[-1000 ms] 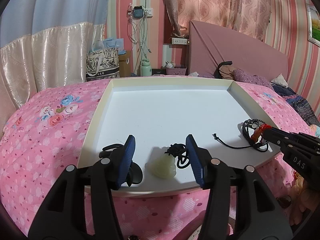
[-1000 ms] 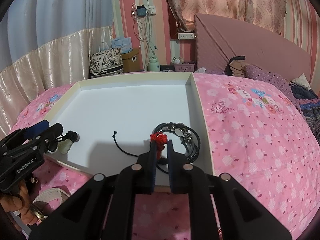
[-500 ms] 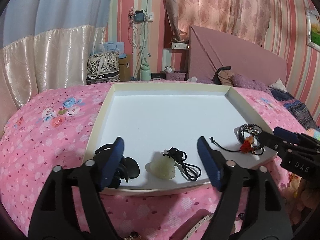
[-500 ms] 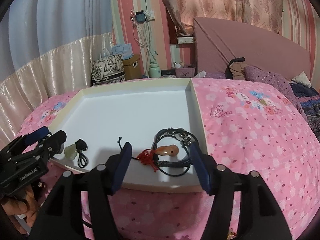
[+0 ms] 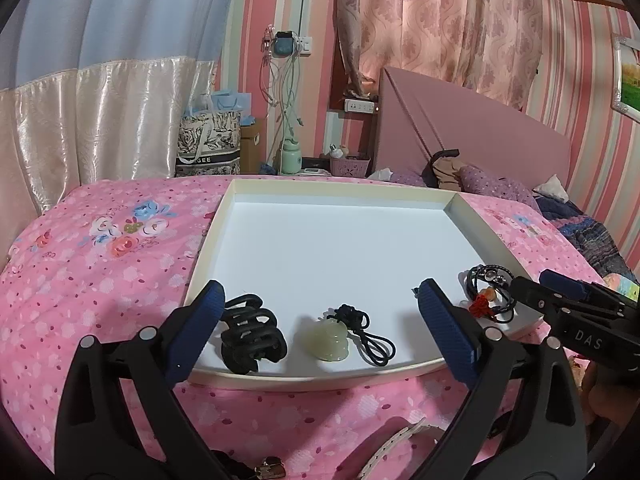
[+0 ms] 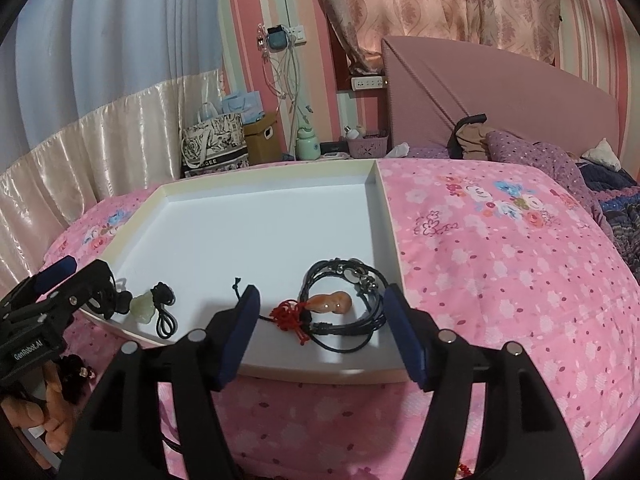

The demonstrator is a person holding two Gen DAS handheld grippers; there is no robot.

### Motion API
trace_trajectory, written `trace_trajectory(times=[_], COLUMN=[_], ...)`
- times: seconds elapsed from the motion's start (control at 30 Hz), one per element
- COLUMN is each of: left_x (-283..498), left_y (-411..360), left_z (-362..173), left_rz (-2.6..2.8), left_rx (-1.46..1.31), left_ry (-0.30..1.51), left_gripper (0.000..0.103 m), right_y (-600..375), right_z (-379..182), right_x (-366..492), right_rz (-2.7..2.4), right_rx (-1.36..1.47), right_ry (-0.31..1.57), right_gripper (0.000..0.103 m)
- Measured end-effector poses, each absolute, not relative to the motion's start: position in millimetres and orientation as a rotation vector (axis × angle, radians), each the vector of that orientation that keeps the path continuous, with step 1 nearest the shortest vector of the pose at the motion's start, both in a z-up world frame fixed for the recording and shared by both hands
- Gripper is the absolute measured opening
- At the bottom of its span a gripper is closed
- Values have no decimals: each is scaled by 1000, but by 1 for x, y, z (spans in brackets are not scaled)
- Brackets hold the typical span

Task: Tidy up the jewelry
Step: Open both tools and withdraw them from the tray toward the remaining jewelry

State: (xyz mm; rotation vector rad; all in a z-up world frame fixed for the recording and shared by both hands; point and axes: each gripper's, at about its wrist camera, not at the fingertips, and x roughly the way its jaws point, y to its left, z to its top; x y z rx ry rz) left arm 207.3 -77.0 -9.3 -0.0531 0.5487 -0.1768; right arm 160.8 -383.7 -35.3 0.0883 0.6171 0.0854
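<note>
A shallow white tray [image 5: 340, 248] lies on the pink bed. In the left wrist view a black hair claw [image 5: 252, 334] and a pale green jade pendant [image 5: 328, 342] with black cord lie at its near edge. My left gripper [image 5: 320, 334] is open and empty, held back just in front of them. In the right wrist view an orange gourd pendant [image 6: 332, 302] with a red knot lies on a black beaded bracelet [image 6: 348, 300] in the tray [image 6: 260, 224] near its right corner. My right gripper [image 6: 324, 332] is open and empty, just short of the tray edge.
The pink floral bedspread [image 6: 500, 260] surrounds the tray. Bags, a box and a green bottle [image 5: 290, 158] stand by the far wall. The headboard [image 5: 460, 132] and pillows are at the back right. A band-like object [image 5: 400, 444] lies below the left gripper.
The right gripper opened and let go of the orange pendant, which now lies on the bracelet. Both grippers drew back from the tray and the left one opened wider.
</note>
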Motion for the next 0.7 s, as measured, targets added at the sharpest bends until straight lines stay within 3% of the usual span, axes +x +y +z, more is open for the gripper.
trace_trajectory(times=[0.43,0.7], left_x=[206,196], left_y=[-65,-25], left_z=[2,52], left_rz=[-148,-77], left_rx=[-64,-46], left_ry=[546,499], left_gripper=[96,96], right_y=[-397,-417], right_z=[-22,11], right_x=[156,138], right_rz=[91,114], right_rx=[114,134], right_ry=[599,545], right_gripper=[69,69])
